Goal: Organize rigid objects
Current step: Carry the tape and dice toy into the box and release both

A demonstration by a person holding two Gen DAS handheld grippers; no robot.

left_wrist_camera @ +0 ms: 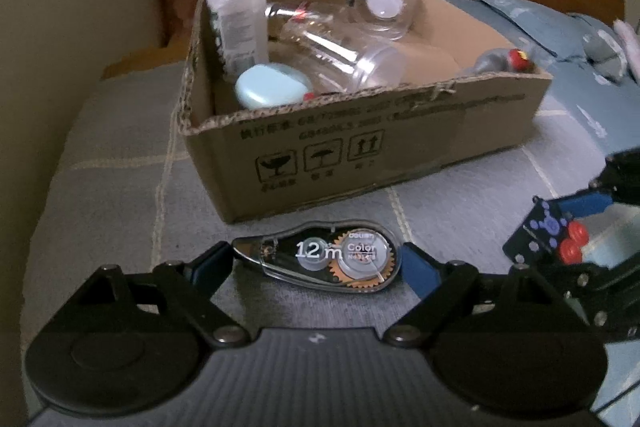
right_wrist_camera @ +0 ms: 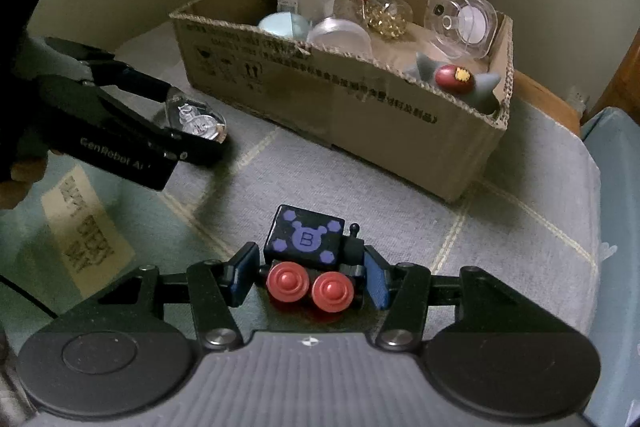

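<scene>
Left wrist view: my left gripper (left_wrist_camera: 318, 259) has the correction tape dispenser (left_wrist_camera: 320, 255) lying lengthwise between its two blue pads, and both pads meet its ends, so I read the claw as clamped on it just above the grey checked cover (left_wrist_camera: 120, 167). Straight ahead stands the cardboard box (left_wrist_camera: 360, 147), already holding a white tube (left_wrist_camera: 238, 23), a clear plastic jar (left_wrist_camera: 344, 55) lying on its side, a pale blue case (left_wrist_camera: 270, 87) and a clear round container (left_wrist_camera: 380, 5). At the right edge I see my right gripper (left_wrist_camera: 560, 227) carrying the black cube toy (left_wrist_camera: 548, 231).

Right wrist view: the black cube toy (right_wrist_camera: 314, 255) — purple bear mark on top, two red discs facing me — sits squarely between the fingers of my right gripper (right_wrist_camera: 310, 275). The blue pads press its sides, so this claw is clamped too. The box (right_wrist_camera: 380, 115) lies beyond, well apart, with a grey and red figure (right_wrist_camera: 456, 75) in its near right corner. On the left my left gripper (right_wrist_camera: 192, 123) holds the tape dispenser (right_wrist_camera: 196, 121) near the box.
</scene>
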